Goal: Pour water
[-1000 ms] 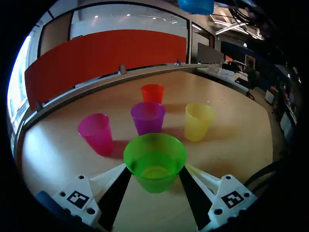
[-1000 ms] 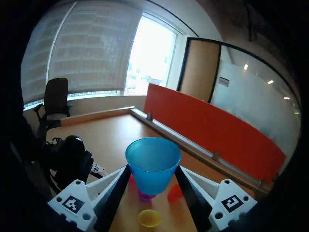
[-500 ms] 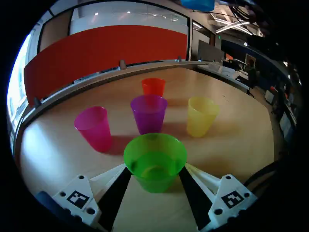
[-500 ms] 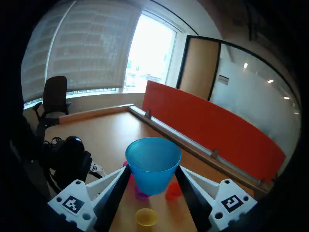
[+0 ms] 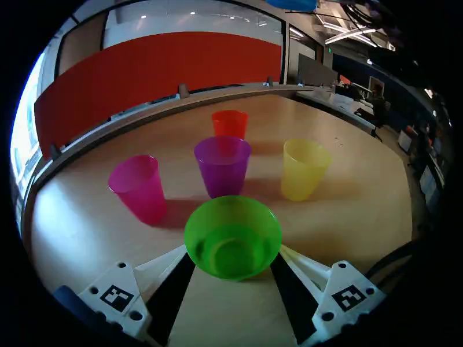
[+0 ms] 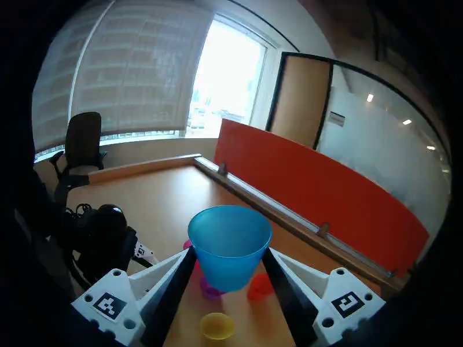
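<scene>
The left hand-held gripper (image 5: pixel 232 253) clamps the green cup (image 5: pixel 232 234) over the surface (image 5: pixel 359 196), its mouth showing rounder than a second ago (likely tipping in the grip). The right hand-held gripper (image 6: pixel 230 257) grips the blue cup (image 6: pixel 230 243) upright, high above, so pouring has not begun.

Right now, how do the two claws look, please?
Both the left claw and the right claw have white plastic fingers with black inner pads, screw holes and a square black-and-white marker on each finger base.
</scene>
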The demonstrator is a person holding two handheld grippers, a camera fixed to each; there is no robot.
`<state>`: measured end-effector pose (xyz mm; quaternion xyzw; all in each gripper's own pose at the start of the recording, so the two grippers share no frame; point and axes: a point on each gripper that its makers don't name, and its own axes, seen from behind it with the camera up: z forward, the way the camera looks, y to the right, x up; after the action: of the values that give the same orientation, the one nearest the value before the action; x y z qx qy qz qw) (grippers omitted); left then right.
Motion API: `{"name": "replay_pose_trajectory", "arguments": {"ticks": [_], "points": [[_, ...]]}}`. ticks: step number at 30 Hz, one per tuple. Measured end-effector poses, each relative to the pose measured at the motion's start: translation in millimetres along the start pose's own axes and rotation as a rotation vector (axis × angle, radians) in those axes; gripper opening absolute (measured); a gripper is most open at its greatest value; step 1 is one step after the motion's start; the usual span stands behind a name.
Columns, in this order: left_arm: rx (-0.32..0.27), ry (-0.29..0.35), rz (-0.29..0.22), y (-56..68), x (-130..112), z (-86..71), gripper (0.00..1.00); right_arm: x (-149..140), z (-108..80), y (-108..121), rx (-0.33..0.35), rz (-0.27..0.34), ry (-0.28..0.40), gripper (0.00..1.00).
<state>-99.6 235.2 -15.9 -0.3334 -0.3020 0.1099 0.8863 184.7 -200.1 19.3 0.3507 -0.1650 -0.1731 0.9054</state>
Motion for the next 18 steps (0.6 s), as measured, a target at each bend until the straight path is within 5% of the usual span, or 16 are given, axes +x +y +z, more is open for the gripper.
{"name": "replay_pose_trajectory", "arguments": {"ticks": [18], "points": [[0.018, -0.052, 0.008, -3.1, -2.0, -7.0, 0.89, 0.3, 5.8, -2.9, 0.018, -0.015, -0.002, 0.86]]}}
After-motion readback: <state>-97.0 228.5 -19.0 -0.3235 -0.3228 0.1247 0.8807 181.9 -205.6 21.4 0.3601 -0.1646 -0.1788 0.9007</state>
